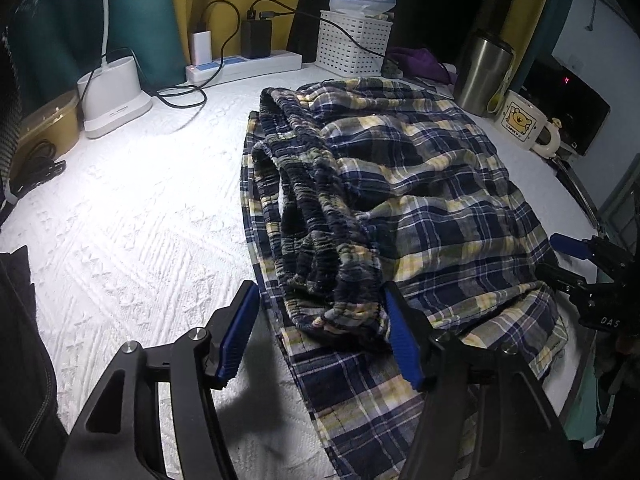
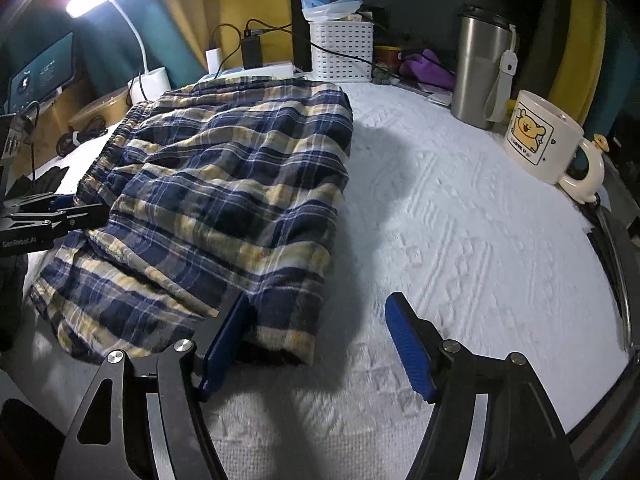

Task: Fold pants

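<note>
The plaid pants [image 1: 384,184] in navy, yellow and white lie folded in a stack on the white textured cloth [image 1: 132,220]. The elastic waistband [image 1: 316,240] is bunched at the stack's left side. My left gripper [image 1: 320,300] is open, its blue pads on either side of the waistband's near end, not closed on it. In the right wrist view the pants [image 2: 224,192] fill the left half. My right gripper [image 2: 320,312] is open at the stack's near right corner, its left pad [image 2: 228,344] touching the fabric edge. The right gripper also shows in the left wrist view [image 1: 576,264].
At the back stand a white lamp base [image 1: 116,96], a power strip with chargers [image 1: 244,66], a white basket [image 1: 352,44], a steel tumbler [image 2: 482,72] and a bear mug [image 2: 548,136]. A tan container [image 1: 48,128] sits at the far left. The table edge runs along the right.
</note>
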`<state>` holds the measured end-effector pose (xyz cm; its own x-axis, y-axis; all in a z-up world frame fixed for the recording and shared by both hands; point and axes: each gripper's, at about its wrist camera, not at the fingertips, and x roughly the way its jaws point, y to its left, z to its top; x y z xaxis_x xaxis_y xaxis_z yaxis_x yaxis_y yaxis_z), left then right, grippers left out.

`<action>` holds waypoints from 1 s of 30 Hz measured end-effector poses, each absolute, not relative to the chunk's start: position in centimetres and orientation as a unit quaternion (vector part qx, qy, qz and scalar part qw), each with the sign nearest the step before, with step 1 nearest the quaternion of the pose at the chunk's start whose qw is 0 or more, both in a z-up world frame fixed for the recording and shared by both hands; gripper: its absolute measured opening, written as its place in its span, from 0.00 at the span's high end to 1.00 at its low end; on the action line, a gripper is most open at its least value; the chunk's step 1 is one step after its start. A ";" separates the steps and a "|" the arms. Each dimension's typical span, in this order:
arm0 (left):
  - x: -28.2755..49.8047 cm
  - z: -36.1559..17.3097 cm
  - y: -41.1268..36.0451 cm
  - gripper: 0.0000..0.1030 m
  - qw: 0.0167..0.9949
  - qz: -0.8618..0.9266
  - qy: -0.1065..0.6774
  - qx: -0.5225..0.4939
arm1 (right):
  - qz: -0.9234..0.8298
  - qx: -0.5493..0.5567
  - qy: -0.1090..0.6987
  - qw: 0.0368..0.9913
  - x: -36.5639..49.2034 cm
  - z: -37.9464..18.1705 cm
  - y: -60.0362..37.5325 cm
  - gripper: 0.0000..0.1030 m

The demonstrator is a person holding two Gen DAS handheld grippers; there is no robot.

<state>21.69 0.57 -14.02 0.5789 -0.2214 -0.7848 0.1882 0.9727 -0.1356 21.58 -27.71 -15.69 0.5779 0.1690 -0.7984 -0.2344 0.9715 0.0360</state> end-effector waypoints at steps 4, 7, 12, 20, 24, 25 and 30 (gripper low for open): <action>21.2 -14.1 1.0 0.35 0.889 -0.115 0.443 -0.017 | 0.114 -0.036 0.444 0.888 20.8 -15.7 -28.2 0.28; 20.9 -14.1 1.6 0.34 0.887 -0.116 0.447 -0.028 | 0.111 -0.033 0.448 0.887 20.3 -15.7 -28.9 0.28; 20.3 -13.6 2.7 0.34 0.882 -0.113 0.454 -0.064 | 0.122 0.044 0.471 0.873 20.3 -14.7 -31.2 0.27; 21.0 -10.7 3.2 0.34 0.897 -0.109 0.420 -0.080 | 0.109 0.058 0.442 0.888 22.0 -12.5 -32.5 0.27; 22.7 -10.8 3.1 0.32 0.895 -0.111 0.422 -0.090 | 0.116 0.052 0.440 0.889 23.3 -12.5 -31.9 0.27; 23.2 -10.9 3.0 0.31 0.894 -0.113 0.424 -0.091 | 0.118 0.052 0.439 0.889 23.7 -12.5 -31.7 0.27; 25.6 -12.3 2.7 0.26 0.886 -0.119 0.438 -0.098 | 0.125 0.051 0.438 0.889 25.8 -12.7 -31.1 0.27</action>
<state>25.58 2.71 -12.32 0.5885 -0.2961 -0.7524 0.1245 0.9526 -0.2775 25.78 -31.07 -12.68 0.5854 0.2673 -0.7654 -0.1785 0.9634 0.1999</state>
